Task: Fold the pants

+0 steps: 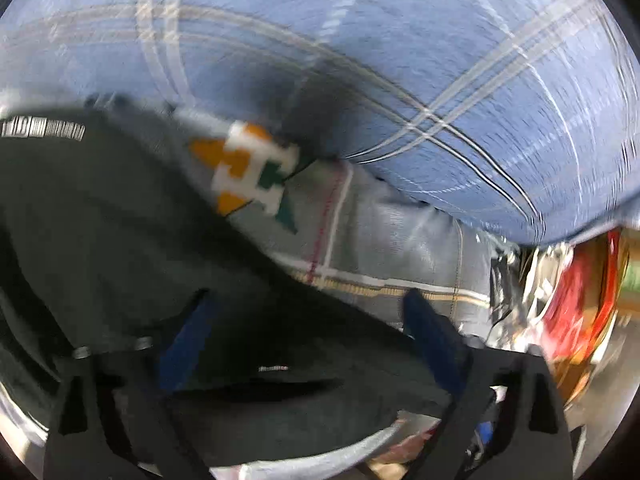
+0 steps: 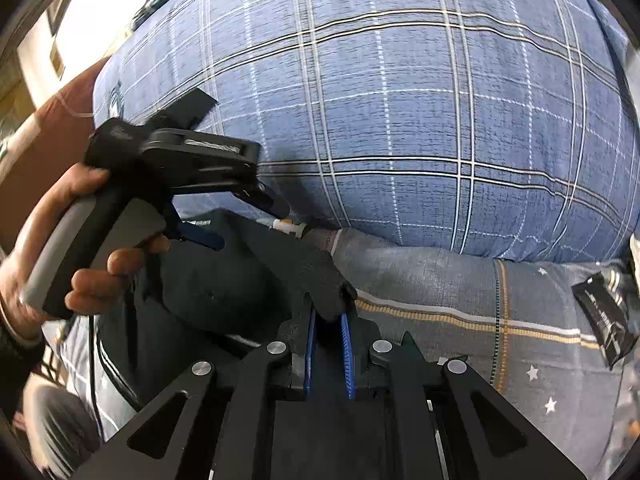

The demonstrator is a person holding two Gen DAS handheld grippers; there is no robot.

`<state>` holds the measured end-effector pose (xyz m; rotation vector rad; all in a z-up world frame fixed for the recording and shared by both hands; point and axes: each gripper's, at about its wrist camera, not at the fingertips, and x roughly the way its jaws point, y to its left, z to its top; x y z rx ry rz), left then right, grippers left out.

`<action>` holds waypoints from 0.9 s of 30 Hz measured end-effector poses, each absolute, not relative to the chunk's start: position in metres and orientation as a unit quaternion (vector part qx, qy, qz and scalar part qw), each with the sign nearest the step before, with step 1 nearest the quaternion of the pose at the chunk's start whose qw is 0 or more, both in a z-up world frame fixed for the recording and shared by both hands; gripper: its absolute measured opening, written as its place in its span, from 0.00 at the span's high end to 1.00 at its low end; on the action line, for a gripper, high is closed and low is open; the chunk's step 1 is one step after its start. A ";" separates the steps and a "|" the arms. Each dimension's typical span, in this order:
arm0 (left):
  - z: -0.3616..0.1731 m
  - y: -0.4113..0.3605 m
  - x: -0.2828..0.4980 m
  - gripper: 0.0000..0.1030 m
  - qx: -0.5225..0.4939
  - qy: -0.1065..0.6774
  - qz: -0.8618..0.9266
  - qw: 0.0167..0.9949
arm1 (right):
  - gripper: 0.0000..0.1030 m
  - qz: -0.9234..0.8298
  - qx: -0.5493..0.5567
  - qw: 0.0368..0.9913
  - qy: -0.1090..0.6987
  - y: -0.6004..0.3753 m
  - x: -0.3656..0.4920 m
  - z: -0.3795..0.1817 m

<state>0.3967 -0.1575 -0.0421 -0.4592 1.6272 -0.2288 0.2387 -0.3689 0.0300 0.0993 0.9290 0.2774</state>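
Observation:
The dark pants (image 2: 240, 280) lie bunched on a grey bedsheet (image 2: 460, 280), with a small white label near their far edge. My right gripper (image 2: 328, 314) is shut on a corner of the pants, and the black cloth sticks up between its blue pads (image 2: 347, 344). A person's hand (image 2: 52, 240) holds my left gripper (image 2: 248, 226) over the far left edge of the pants. In the blurred left wrist view the pants (image 1: 120, 220) spread beneath my left gripper (image 1: 308, 296). Its blue pads (image 1: 188, 332) stand wide apart and open, and dark cloth runs between them.
A bulky blue plaid duvet (image 2: 400, 120) rises right behind the pants. The grey sheet carries stripes, stars and an orange, green and white patch (image 1: 252, 168). A black packet (image 2: 604, 328) lies at the right. Red and shiny clutter (image 1: 580, 300) sits beyond the bed edge.

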 end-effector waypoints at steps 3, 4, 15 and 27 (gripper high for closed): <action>-0.040 -0.144 0.393 0.43 -0.211 0.709 -0.079 0.669 | 0.90 0.125 0.043 0.881 0.454 -0.369 0.240 0.027; -0.040 -0.140 0.392 0.53 -0.221 0.707 -0.079 0.667 | 0.90 0.125 0.042 0.880 0.456 -0.369 0.241 0.026; -0.009 -0.108 0.341 0.99 -0.285 0.619 -0.118 0.722 | 0.90 0.159 0.034 0.880 0.447 -0.373 0.219 0.028; -0.088 -0.067 0.195 0.99 -0.396 0.596 -0.141 0.684 | 0.79 0.249 -0.039 0.838 0.484 -0.365 0.139 -0.020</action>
